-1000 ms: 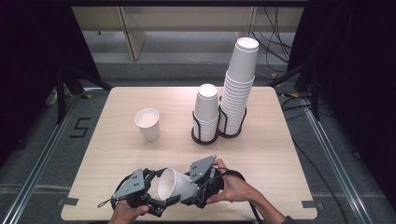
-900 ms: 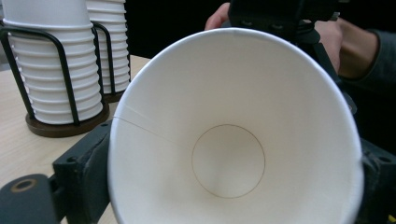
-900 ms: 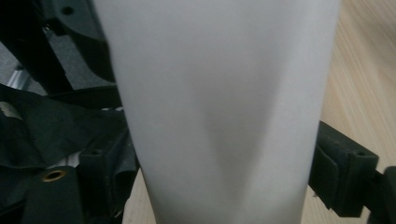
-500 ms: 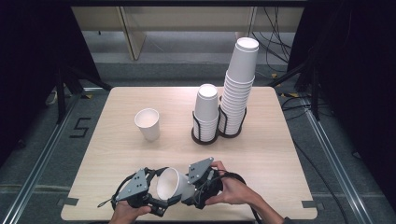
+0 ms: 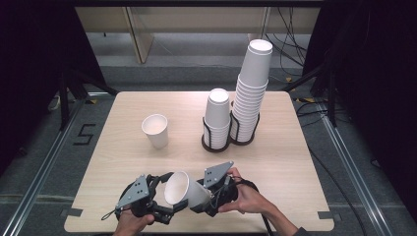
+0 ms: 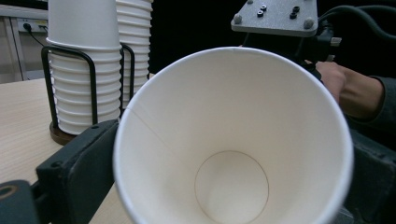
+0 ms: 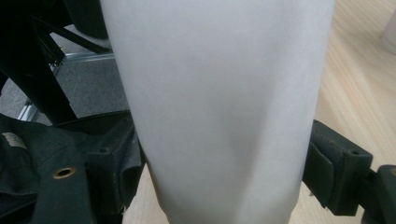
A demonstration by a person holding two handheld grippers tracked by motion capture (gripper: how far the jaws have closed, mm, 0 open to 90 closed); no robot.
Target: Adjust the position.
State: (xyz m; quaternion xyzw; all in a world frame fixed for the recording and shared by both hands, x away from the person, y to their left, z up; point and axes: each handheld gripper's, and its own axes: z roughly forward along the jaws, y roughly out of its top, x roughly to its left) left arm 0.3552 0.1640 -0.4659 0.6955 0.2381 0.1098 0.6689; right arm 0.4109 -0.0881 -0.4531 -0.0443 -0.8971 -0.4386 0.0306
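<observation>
One paper cup [image 5: 186, 189] hangs between both grippers at the near edge of the table [image 5: 295, 162], lying on its side w/ the long axis running left-right. Its open mouth faces the left gripper [image 5: 164, 204]; the base end sits in the right gripper [image 5: 209, 194]. Right jaws are clamped on the cup wall, one either side. Left jaws have just been opening: they flank the rim, and I'd say they're off it now. So the right hand carries it, I reckon. Another cup [image 5: 155, 130] stands apart mid-table; two racked stacks [image 5: 218, 118] farther back, approx. straight ahead of the right hand.
</observation>
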